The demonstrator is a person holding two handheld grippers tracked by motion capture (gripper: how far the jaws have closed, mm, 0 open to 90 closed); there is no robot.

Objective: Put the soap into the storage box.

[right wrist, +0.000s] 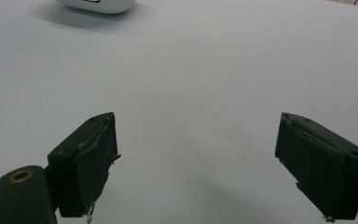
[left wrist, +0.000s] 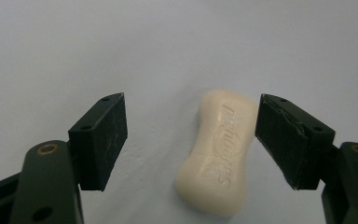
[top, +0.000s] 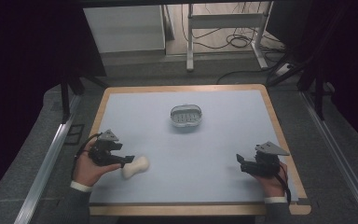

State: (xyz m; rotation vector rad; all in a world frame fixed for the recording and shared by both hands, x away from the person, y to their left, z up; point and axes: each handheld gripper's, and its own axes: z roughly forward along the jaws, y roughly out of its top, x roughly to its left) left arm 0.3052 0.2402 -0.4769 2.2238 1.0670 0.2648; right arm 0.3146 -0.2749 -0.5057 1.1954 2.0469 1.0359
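Note:
A cream bar of soap point(top: 135, 167) with embossed lettering lies flat on the pale blue mat point(top: 191, 149) near the front left. My left gripper point(top: 127, 161) is at the soap's left end. In the left gripper view the soap point(left wrist: 219, 151) lies between the open jaws, closer to the right-hand one, with neither pad touching it; the left gripper point(left wrist: 193, 137) is open. A white soap dish point(top: 186, 116) with a slotted grey insert sits at the mat's middle back. My right gripper point(top: 240, 163) rests at the front right, and this right gripper point(right wrist: 196, 163) is open with nothing between its fingers.
The mat covers a wooden-edged table point(top: 279, 126). The soap dish's rim point(right wrist: 98, 5) shows at the top of the right gripper view. Beyond the table are a white desk frame point(top: 223, 28) and cables point(top: 235, 42) on the floor.

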